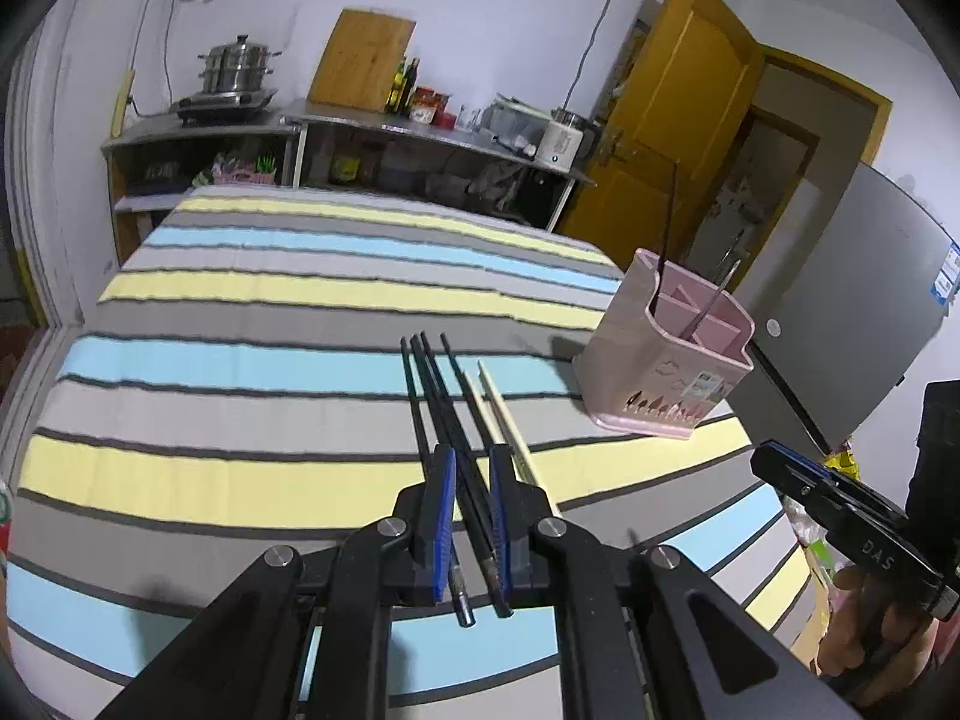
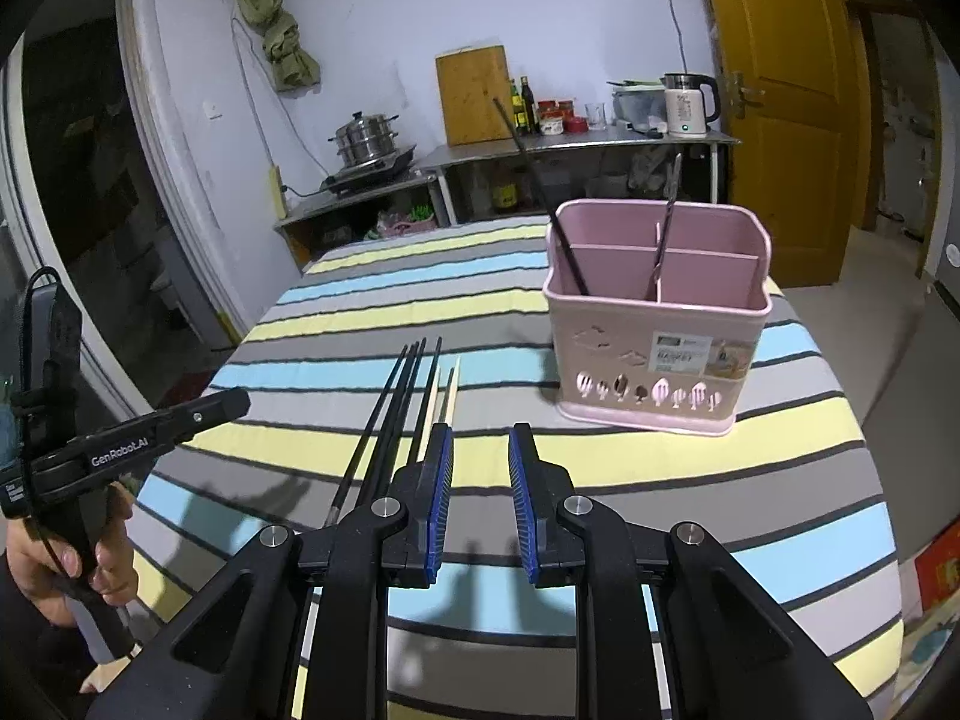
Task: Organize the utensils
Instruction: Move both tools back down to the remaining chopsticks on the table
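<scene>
Several black chopsticks [image 1: 433, 387] and two pale wooden chopsticks [image 1: 503, 414] lie side by side on the striped tablecloth [image 1: 240, 360]. My left gripper [image 1: 471, 456] is open around the black chopsticks, low over the cloth, its blue pads either side of them. A pink divided utensil holder [image 2: 657, 324] stands to the right with a black chopstick [image 2: 540, 186] and a metal utensil [image 2: 666, 228] upright in it. My right gripper [image 2: 480, 444] is open and empty, just right of the chopsticks [image 2: 396, 414]. The holder also shows in the left wrist view [image 1: 666, 354].
The table's right edge drops off beyond the holder. A grey fridge [image 1: 852, 312] stands to the right. A steel counter [image 2: 576, 147] behind holds a kettle, bottles, a steamer pot and a cutting board. A yellow door [image 2: 780, 90] stands at the right.
</scene>
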Demonstrator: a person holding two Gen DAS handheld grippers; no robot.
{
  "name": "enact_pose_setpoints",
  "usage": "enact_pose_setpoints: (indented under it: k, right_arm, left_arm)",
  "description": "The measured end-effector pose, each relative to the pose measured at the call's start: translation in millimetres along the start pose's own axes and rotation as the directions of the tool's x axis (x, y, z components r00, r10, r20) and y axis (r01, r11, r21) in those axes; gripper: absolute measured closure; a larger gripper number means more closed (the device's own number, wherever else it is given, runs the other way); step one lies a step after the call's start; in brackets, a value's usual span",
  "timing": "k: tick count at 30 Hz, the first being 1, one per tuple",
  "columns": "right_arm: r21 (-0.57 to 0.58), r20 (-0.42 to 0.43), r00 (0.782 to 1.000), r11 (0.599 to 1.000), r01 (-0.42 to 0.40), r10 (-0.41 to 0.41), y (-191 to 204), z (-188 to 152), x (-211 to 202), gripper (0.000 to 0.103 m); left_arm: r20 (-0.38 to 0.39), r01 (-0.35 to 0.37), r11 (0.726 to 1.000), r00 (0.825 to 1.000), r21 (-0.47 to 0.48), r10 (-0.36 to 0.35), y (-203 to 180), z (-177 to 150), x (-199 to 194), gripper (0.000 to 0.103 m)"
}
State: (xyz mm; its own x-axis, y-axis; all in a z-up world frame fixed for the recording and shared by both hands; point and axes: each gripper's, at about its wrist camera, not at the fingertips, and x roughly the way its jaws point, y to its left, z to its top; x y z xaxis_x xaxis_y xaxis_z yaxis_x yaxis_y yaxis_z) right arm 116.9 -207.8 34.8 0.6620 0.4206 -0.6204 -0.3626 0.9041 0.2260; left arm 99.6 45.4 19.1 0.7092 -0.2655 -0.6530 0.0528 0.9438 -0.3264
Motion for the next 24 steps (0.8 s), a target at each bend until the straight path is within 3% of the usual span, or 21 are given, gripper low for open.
enact_pose_setpoints:
  k: [24]
  right_arm:
    - [-0.025, -0.176, 0.984, 0.999, -0.04, 0.035, 12.9, -9.3, 95.3, 0.083]
  left_arm:
    - [-0.12, -0.057, 0.998, 0.991, 0.013, 0.058, 19.9, 8.7, 99.9, 0.083]
